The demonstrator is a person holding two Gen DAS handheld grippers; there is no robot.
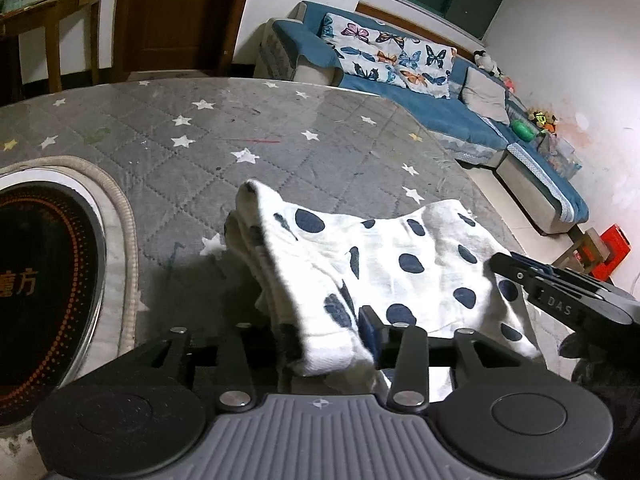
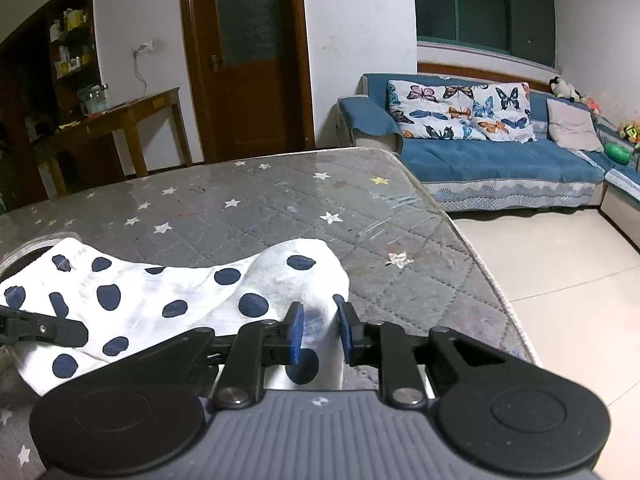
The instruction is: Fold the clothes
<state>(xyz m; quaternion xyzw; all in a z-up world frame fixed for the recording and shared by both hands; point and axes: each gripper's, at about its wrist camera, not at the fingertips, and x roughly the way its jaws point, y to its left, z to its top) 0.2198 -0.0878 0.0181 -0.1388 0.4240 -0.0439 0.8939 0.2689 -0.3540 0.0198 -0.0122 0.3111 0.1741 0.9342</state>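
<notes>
It was a home living room. A blue sofa (image 2: 500, 162) with a butterfly cushion (image 2: 460, 112) stood far right under a window (image 2: 484, 8), a wooden door (image 2: 248, 56) and side table (image 2: 120, 120) far left, a star-patterned quilted table (image 2: 280, 208) near.

We see a room lit from above, a bit dim, with dark round corners, lines bent toward the edges, a shiny glare at 12 o'clock on the table cover (image 2: 340, 168), and soft shadows under the cloth (image 1: 380, 264).
</notes>
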